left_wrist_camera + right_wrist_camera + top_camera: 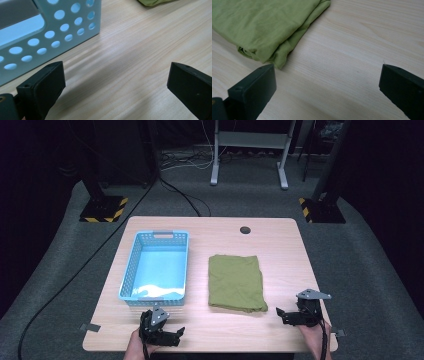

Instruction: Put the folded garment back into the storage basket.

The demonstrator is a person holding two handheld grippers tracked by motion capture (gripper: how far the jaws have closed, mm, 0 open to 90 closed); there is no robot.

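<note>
Cloth lies folded on the table beside the basket; left gripper and right gripper both gape wide, holding nothing.

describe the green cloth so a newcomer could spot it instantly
Start at the light wooden table. Right of the pale blue perforated plastic basket lies an olive-green folded fabric cloth, flat, apart from the basket, nearer the right claw. It is the one soft, green thing there.
</note>
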